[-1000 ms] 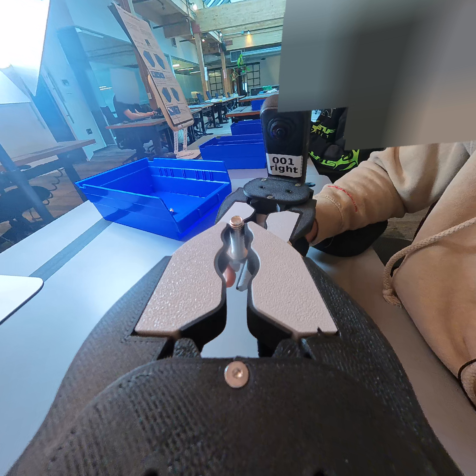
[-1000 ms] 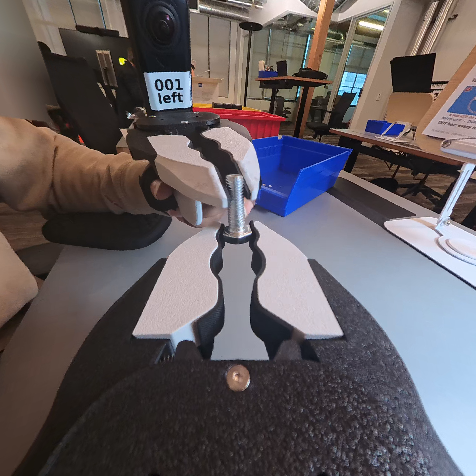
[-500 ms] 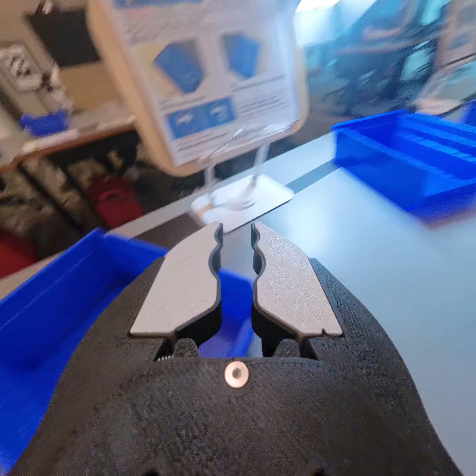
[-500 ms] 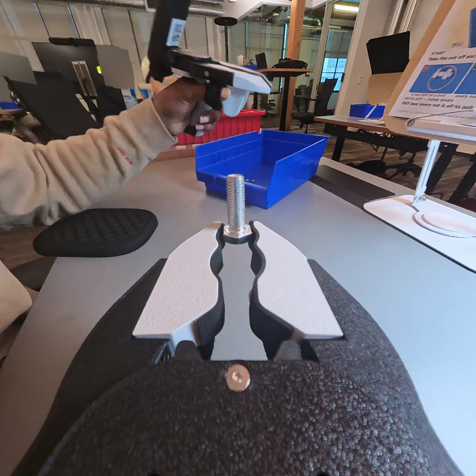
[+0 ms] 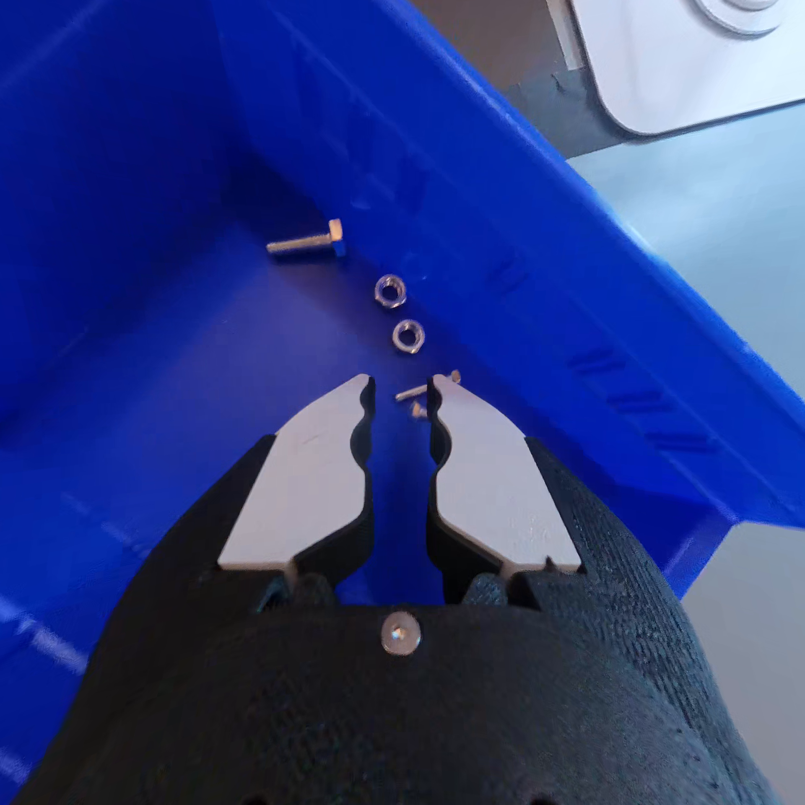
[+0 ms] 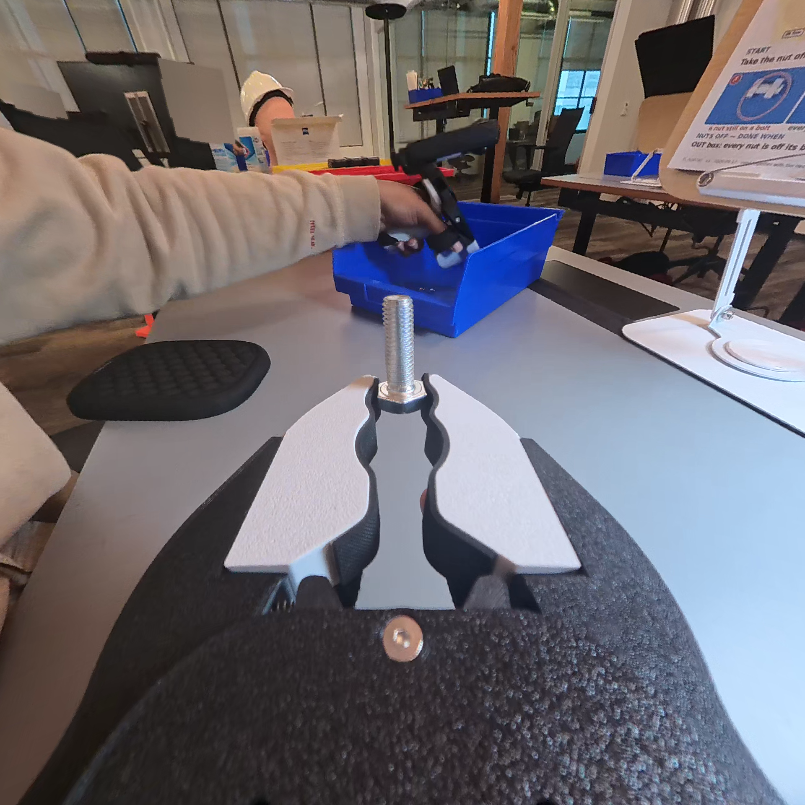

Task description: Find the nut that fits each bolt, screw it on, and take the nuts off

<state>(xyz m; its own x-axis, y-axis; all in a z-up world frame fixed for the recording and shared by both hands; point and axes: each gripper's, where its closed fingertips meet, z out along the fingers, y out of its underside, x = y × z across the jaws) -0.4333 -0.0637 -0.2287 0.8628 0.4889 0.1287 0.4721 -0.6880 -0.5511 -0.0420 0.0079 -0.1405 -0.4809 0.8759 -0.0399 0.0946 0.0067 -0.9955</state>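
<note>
Left gripper jaws apart, empty, inside blue bin over two loose nuts | small bolt beyond | right gripper clamped on upright hex bolt head above grey table

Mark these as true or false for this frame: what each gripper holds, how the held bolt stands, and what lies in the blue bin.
1. The right gripper clamps a bolt by its head. True.
2. That bolt lies flat. False: it stands upright, threads up.
3. The left gripper holds a nut. False: it is open and empty over the blue bin.
4. Two loose nuts lie in the bin. True.
5. The bin holds no bolts. False: a loose bolt lies there.
</note>
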